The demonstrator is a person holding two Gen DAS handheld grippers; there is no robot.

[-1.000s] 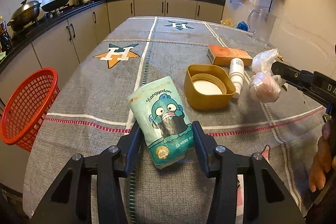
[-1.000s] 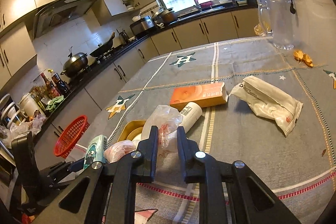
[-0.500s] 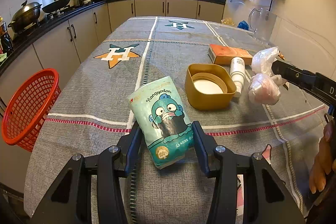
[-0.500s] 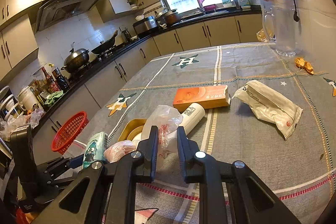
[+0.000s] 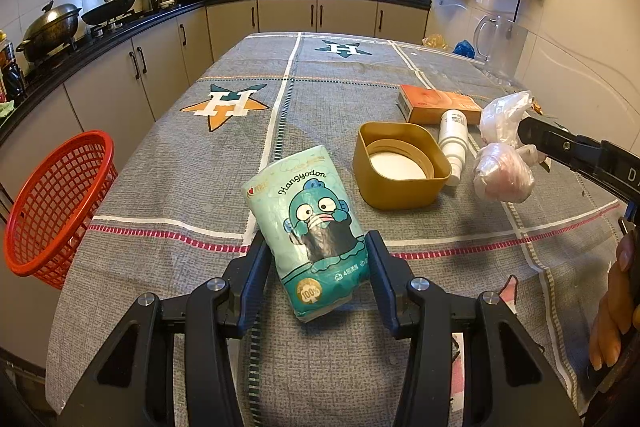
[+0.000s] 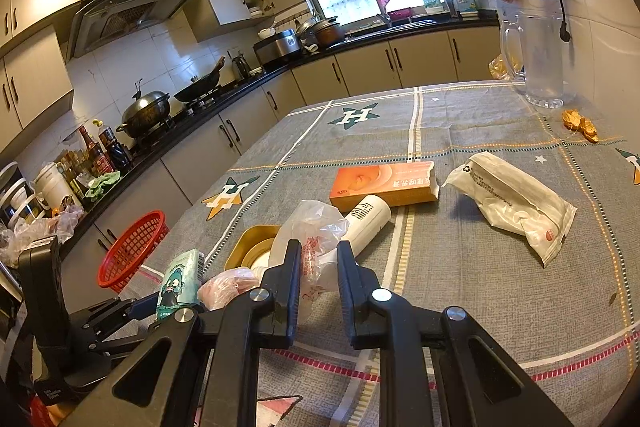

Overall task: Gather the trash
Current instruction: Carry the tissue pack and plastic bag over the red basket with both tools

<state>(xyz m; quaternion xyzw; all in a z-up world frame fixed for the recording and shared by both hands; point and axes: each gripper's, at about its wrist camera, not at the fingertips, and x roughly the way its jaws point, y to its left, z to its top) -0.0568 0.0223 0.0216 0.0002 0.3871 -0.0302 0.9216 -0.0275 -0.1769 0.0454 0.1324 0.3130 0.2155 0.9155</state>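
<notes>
Black grippers [image 5: 316, 267], silver screws, seemingly matte.

My left hand-held gripper [image 5: 316, 263] grips a mint-green plastic packet printed with a blue cartoon fish [image 5: 310, 227], one finger pressed against each side of its lower half. Below it lies the table [image 5: 180, 179] under its grey cloth with star patterns. Just beyond the packet sits a mustard-yellow square tub holding a white lid [image 5: 400, 165], and beside that lies a white cylindrical bottle [image 5: 453, 141], its far end touching an orange cardboard box [image 5: 438, 103]. At right, my right hand-held gripper [image 5: 528, 137] pinches a crumpled clear plastic bag with a pinkish bundle [image 5: 504, 155]. A red mesh plastic basket [image 5: 56, 203] hangs at the table's left edge.
</notes>
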